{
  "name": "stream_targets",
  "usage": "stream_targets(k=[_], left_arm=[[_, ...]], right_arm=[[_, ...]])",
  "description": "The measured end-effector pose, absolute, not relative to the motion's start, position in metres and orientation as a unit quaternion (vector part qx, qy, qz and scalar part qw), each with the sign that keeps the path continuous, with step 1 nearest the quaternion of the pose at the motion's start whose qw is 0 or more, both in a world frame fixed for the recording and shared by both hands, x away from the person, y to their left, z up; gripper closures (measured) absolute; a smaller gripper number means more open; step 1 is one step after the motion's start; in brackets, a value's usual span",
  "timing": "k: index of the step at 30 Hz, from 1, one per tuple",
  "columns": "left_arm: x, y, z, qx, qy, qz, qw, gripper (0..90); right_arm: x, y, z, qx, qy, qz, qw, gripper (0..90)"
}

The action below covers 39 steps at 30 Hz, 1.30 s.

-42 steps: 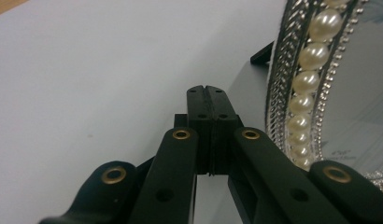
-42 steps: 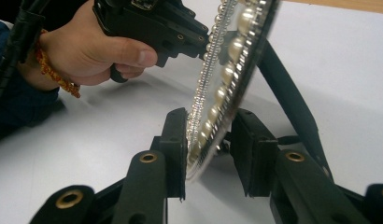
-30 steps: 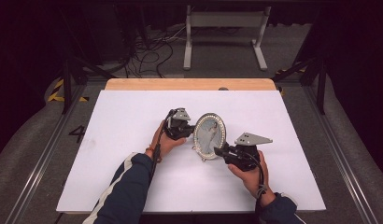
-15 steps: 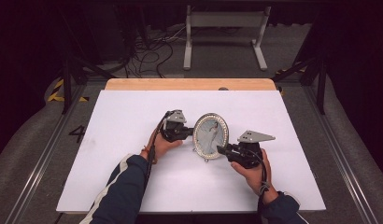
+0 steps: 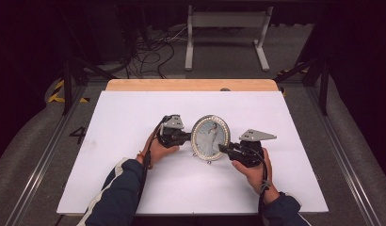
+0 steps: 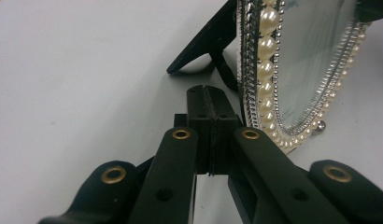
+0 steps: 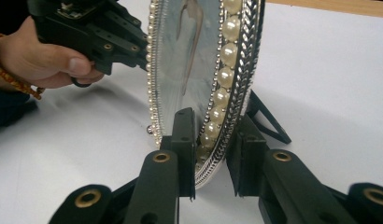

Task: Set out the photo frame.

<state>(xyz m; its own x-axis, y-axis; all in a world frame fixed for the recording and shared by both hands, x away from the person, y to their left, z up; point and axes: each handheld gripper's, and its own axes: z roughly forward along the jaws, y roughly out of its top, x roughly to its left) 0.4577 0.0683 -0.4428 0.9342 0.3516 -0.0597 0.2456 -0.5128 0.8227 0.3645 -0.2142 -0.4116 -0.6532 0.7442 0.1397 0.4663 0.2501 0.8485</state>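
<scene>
Oval pearl-rimmed picture frame [image 5: 210, 137] stands upright near centre of the white table sheet [image 5: 134, 113], propped by its black rear easel leg [image 6: 199, 46]. Left gripper [image 5: 184, 137] sits just left of the frame; right gripper [image 5: 223, 148] straddles its lower right rim.

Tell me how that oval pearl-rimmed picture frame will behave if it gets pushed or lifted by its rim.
The picture frame probably tips easily: it stands upright on a thin rear prop. It looks rigid, with a glass front, so likely fragile if dropped. The right gripper straddles the beaded rim, which may slip between the jaws.
</scene>
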Motion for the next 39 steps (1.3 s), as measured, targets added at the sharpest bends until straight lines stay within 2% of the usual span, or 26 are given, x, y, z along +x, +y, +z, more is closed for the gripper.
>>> stream_targets(k=[12,26,30,39], left_arm=[[0.446,0.074,-0.441,0.87,0.163,0.059,0.463,90.0],[0.436,0.075,-0.437,0.867,0.151,0.055,0.471,90.0],[0.435,0.076,-0.436,0.868,0.153,0.062,0.469,89.8],[0.434,0.077,-0.435,0.87,0.155,0.069,0.463,89.6]], right_arm=[[0.369,-0.213,-0.413,0.385,0.779,0.472,0.151,71.7],[0.367,-0.211,-0.412,0.385,0.783,0.46,0.162,61.8],[0.362,-0.216,-0.412,0.382,0.785,0.459,0.161,63.4],[0.355,-0.222,-0.41,0.382,0.782,0.464,0.167,73.4]])
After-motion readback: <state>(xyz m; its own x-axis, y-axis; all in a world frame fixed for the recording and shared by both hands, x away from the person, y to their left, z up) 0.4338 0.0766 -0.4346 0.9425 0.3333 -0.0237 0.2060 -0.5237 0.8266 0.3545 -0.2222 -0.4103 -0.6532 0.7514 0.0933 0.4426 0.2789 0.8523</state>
